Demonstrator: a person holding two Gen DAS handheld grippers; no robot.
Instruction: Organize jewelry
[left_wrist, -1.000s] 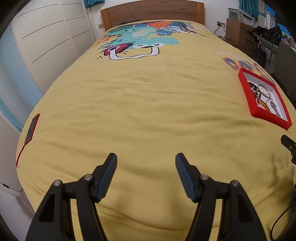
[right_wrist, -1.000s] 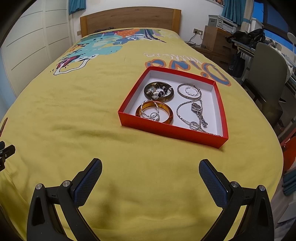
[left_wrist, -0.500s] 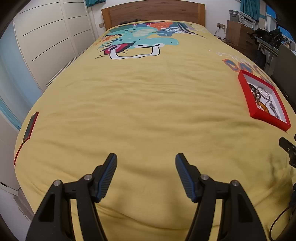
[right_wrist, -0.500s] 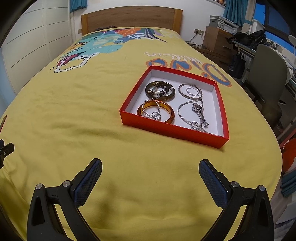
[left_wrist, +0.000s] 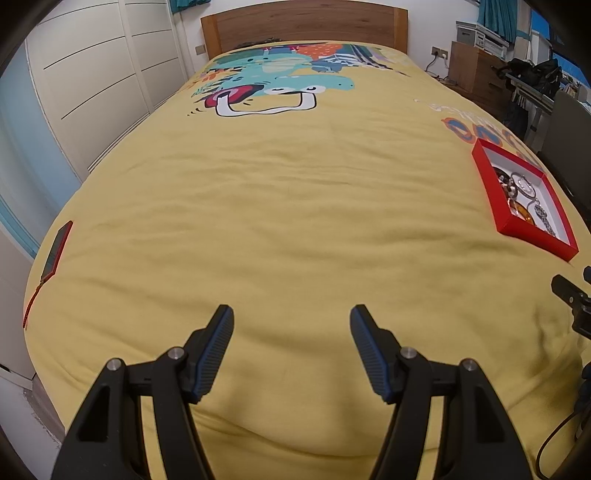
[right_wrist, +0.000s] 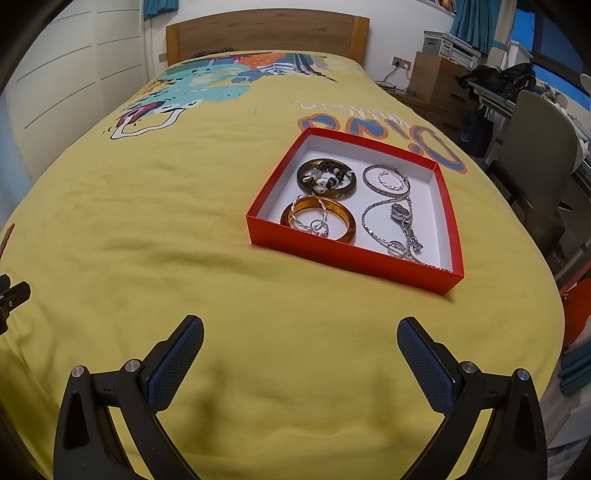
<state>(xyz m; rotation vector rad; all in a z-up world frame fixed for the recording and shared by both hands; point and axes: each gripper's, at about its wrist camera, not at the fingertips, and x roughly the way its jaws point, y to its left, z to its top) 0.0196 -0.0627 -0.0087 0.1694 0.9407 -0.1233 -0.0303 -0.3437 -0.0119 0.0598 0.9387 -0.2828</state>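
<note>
Both my grippers hover over the yellow bedspread (right_wrist: 184, 206) with jaws spread wide and nothing between them: the right gripper (right_wrist: 300, 332) faces the red box (right_wrist: 354, 254), which lies ahead and slightly to its right, well apart from the fingertips. From my left gripper (left_wrist: 291, 317) the box (left_wrist: 491, 188) sits far off to the right. Inside it lie an amber bangle (right_wrist: 347, 221), a dark bangle (right_wrist: 351, 184), silver hoops (right_wrist: 369, 173) and a chain (right_wrist: 369, 225).

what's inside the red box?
Red box holds two bangles, a bead bracelet, silver hoops, rings, a chain. Near wall hides the chain's end.
</note>
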